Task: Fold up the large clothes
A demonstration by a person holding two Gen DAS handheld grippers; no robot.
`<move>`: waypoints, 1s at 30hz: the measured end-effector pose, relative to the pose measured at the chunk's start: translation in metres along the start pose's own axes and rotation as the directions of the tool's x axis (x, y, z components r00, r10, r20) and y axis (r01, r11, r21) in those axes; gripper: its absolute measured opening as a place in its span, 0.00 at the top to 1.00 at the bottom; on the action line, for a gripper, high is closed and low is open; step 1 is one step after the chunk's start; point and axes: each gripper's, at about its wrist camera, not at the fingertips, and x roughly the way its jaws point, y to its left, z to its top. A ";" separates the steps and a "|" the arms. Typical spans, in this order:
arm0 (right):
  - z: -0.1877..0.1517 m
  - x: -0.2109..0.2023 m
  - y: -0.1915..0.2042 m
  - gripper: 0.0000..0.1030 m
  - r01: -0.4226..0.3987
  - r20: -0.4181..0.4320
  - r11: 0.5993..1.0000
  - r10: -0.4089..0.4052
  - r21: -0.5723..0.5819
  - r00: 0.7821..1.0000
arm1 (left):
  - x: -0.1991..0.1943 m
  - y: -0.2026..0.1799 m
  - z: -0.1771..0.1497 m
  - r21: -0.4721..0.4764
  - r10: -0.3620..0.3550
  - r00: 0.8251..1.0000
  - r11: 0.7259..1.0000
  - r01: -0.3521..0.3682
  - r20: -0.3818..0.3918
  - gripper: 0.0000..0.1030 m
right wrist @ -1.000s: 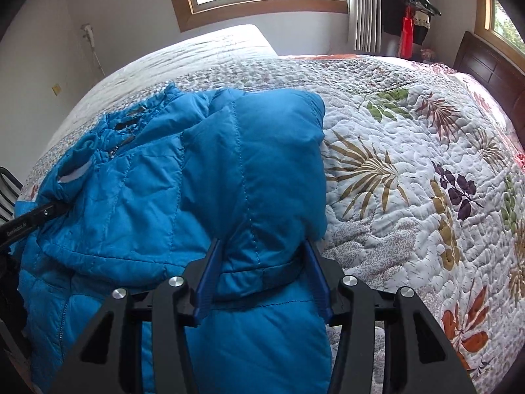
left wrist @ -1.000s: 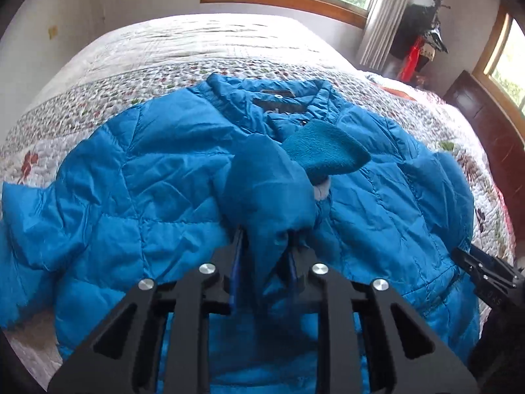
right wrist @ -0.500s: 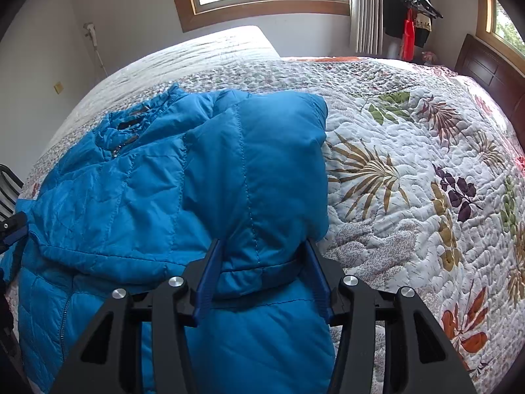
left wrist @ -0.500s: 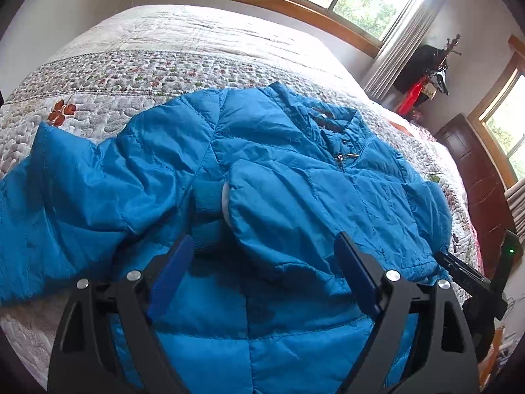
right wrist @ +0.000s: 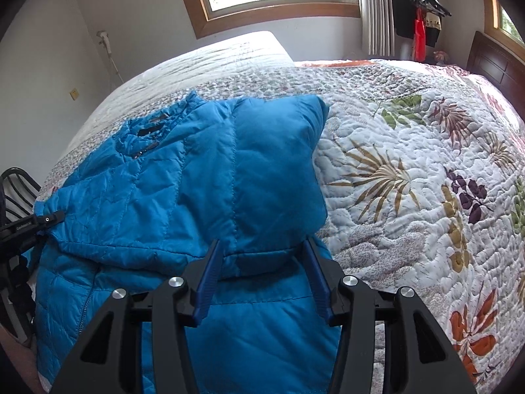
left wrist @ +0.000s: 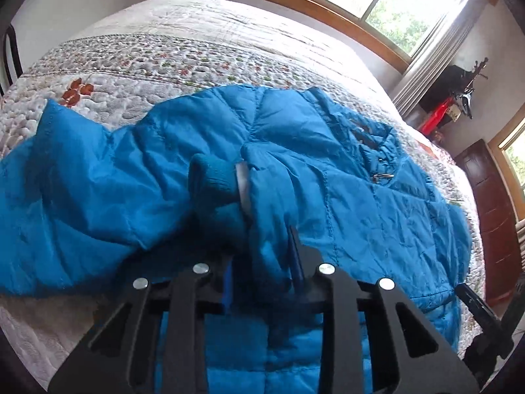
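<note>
Folding the jacket spread on the bed: left gripper, jaws just narrowed, pinches the sleeve near its cuff; right gripper, half-open, brackets the folded side. Grip shell fabric fully before drawing across.

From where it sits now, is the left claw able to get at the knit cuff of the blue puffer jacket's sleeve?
Probably yes. The left claw has just been closing on the folded-in sleeve, and the teal knit cuff lies uncovered just beyond its fingertips on the blue quilted puffer jacket; nothing blocks it.
</note>
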 end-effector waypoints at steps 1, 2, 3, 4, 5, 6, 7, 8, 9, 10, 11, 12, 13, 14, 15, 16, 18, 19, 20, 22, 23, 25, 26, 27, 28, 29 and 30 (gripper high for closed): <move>-0.001 0.006 0.000 0.51 -0.005 -0.016 1.000 0.005 0.002 1.000 | 0.006 0.001 0.000 0.023 0.012 1.000 1.000 -0.011 -0.013 0.72; -0.001 0.012 0.000 0.51 -0.005 -0.027 1.000 0.005 0.004 1.000 | 0.013 -0.002 -0.002 0.055 0.028 0.999 0.998 -0.027 -0.018 0.71; -0.001 0.015 0.000 0.51 -0.007 -0.034 1.000 0.007 0.005 0.999 | 0.016 -0.006 -0.005 0.092 0.055 0.998 0.994 -0.055 -0.003 0.69; -0.001 0.017 -0.001 0.51 -0.013 -0.038 1.000 0.014 0.011 0.999 | 0.017 -0.011 -0.007 0.123 0.080 0.997 0.989 -0.082 0.016 0.68; -0.001 0.018 -0.004 0.51 -0.026 -0.039 0.999 0.027 0.023 0.999 | 0.016 -0.015 -0.009 0.140 0.097 0.995 0.985 -0.100 0.028 0.67; -0.001 0.017 -0.006 0.51 -0.038 -0.037 0.999 0.039 0.033 0.999 | 0.013 -0.014 -0.008 0.140 0.095 0.995 0.985 -0.099 0.030 0.67; -0.001 0.013 -0.008 0.52 -0.044 -0.036 0.998 0.046 0.041 0.998 | 0.009 -0.011 -0.008 0.120 0.078 0.997 0.989 -0.081 0.025 0.64; -0.001 0.006 -0.009 0.51 -0.048 -0.034 0.997 0.050 0.053 0.998 | 0.004 -0.005 -0.007 0.088 0.061 0.998 0.994 -0.062 0.017 0.60; 0.000 -0.003 -0.008 0.51 -0.061 -0.024 0.997 0.062 0.057 0.998 | -0.004 0.001 -0.006 0.058 0.051 0.999 0.997 -0.052 0.019 0.53; 0.001 -0.016 -0.005 0.51 -0.088 -0.003 0.995 0.088 0.052 0.996 | -0.015 0.005 -0.006 0.030 0.044 0.998 0.999 -0.045 0.033 0.51; 0.003 -0.029 0.000 0.51 -0.117 0.021 0.992 0.116 0.039 0.993 | -0.027 0.007 -0.007 0.013 0.039 0.998 0.999 -0.040 0.058 0.51; 0.006 -0.041 0.007 0.51 -0.139 0.043 0.990 0.138 0.021 0.989 | -0.040 0.006 -0.008 0.012 0.036 0.996 0.999 -0.038 0.084 0.51; 0.009 -0.051 0.016 0.51 -0.155 0.061 0.988 0.154 0.002 0.986 | -0.051 0.002 -0.009 0.022 0.034 0.994 0.999 -0.037 0.107 0.51; 0.013 -0.056 0.027 0.51 -0.159 0.061 0.987 0.159 -0.013 0.985 | -0.060 -0.005 -0.010 0.039 0.026 0.991 0.999 -0.032 0.128 0.51; 0.017 -0.054 0.038 0.51 -0.148 0.043 0.989 0.149 -0.028 0.988 | -0.066 -0.014 -0.010 0.062 0.018 0.990 0.998 -0.027 0.137 0.51; 0.020 -0.049 0.050 0.51 -0.128 0.019 0.991 0.129 -0.043 0.991 | -0.068 -0.025 -0.011 0.086 0.008 0.991 0.996 -0.020 0.136 0.51; 0.022 -0.029 0.074 0.51 -0.100 -0.033 0.993 0.098 -0.068 0.995 | -0.060 -0.047 -0.016 0.133 0.005 0.994 0.991 -0.019 0.105 0.51; 0.021 -0.017 0.084 0.53 -0.106 -0.065 0.991 0.102 -0.078 0.993 | -0.051 -0.058 -0.018 0.153 0.004 0.997 0.988 -0.017 0.082 0.51; 0.019 -0.006 0.094 0.54 -0.124 -0.090 0.988 0.116 -0.092 0.989 | -0.041 -0.066 -0.022 0.170 0.006 0.998 0.985 -0.016 0.058 0.51; 0.012 0.014 0.107 0.57 -0.110 -0.109 0.986 0.097 -0.123 0.989 | -0.020 -0.076 -0.030 0.197 0.026 0.999 0.980 -0.031 0.023 0.51; 0.008 0.024 0.111 0.57 -0.067 -0.117 0.987 0.050 -0.145 0.992 | -0.008 -0.075 -0.033 0.198 0.046 0.999 0.979 -0.046 0.002 0.51; -0.004 0.043 0.114 0.57 -0.034 -0.138 0.985 0.010 -0.171 0.990 | 0.020 -0.067 -0.041 0.196 0.057 0.997 0.980 -0.044 -0.058 0.50; -0.008 0.047 0.114 0.57 -0.028 -0.127 0.984 0.005 -0.178 0.992 | 0.024 -0.066 -0.045 0.221 0.056 0.998 0.974 -0.047 -0.033 0.50; -0.011 0.049 0.115 0.57 -0.017 -0.114 0.982 -0.005 -0.187 0.993 | 0.024 -0.067 -0.048 0.247 0.065 0.998 0.967 -0.061 -0.011 0.50; -0.012 0.049 0.117 0.57 -0.005 -0.109 0.980 -0.017 -0.197 0.994 | 0.023 -0.068 -0.050 0.250 0.071 0.997 0.966 -0.068 -0.004 0.50; -0.012 0.049 0.116 0.57 -0.002 -0.106 0.981 -0.019 -0.196 0.994 | 0.023 -0.066 -0.050 0.240 0.067 0.998 0.969 -0.064 -0.003 0.50; -0.013 0.050 0.116 0.57 -0.002 -0.099 0.981 -0.017 -0.194 0.995 | 0.023 -0.065 -0.050 0.233 0.062 0.998 0.971 -0.060 -0.002 0.50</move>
